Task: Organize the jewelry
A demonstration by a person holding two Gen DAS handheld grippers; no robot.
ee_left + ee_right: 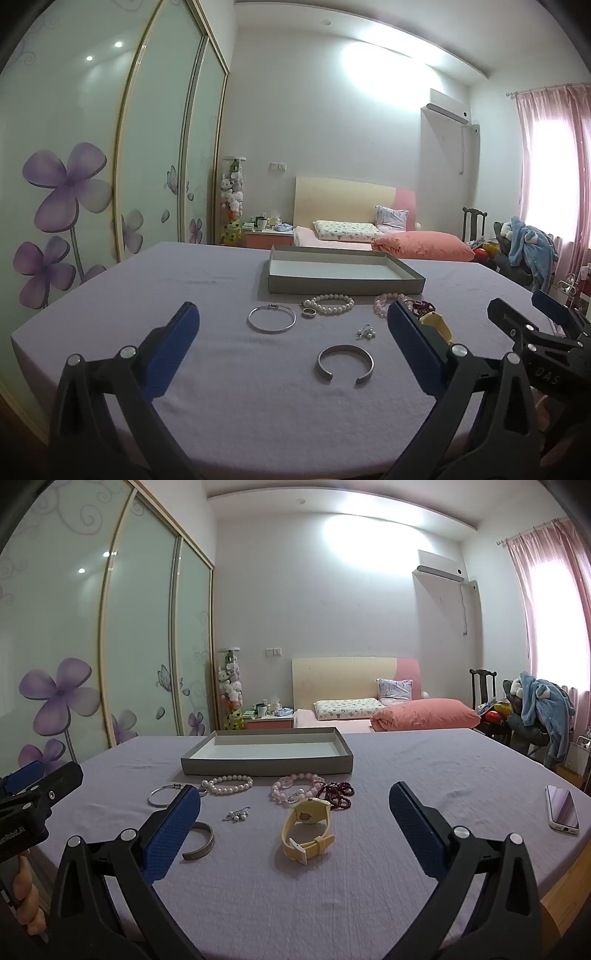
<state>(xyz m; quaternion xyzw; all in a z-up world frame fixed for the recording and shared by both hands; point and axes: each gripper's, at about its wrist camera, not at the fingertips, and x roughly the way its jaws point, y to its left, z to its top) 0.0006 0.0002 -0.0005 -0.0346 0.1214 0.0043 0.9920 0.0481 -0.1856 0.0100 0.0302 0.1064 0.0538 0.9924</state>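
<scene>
Left wrist view: the left hand-held gripper [293,325] hovers over the lavender-covered desk [110,314], fingers spread wide and holding nothing.
Right wrist view: the right hand-held gripper [295,805] is likewise released and empty, hanging above the yellow watch [306,827].
Landmark: an empty grey tray [343,286] sits toward the far side of the desk; every piece lies on the near side of it.
Just in front of the tray: pearl bracelet [332,303], small ring [308,313] touching it, pink bead bracelet [297,788], dark red bead strand [338,794].
Nearer than those: thin silver bangle [271,319], a cluster of small earrings [365,332], open silver cuff [345,363].
Handling, as I judge it: the cuff and bangle look stiff, light and slippery; pinch across the band, away from the cuff's gap. Bead strands will sag and drape; take them mid-strand. The watch strap looks soft and grippy. The ring and earrings are tiny, hard to pinch off cloth.
Room: open cloth lies all around the cuff; the tray wall is low, so clearing its rim should be easy.
Edges: a phone [563,806] lies well right of the tray, near the desk edge.
</scene>
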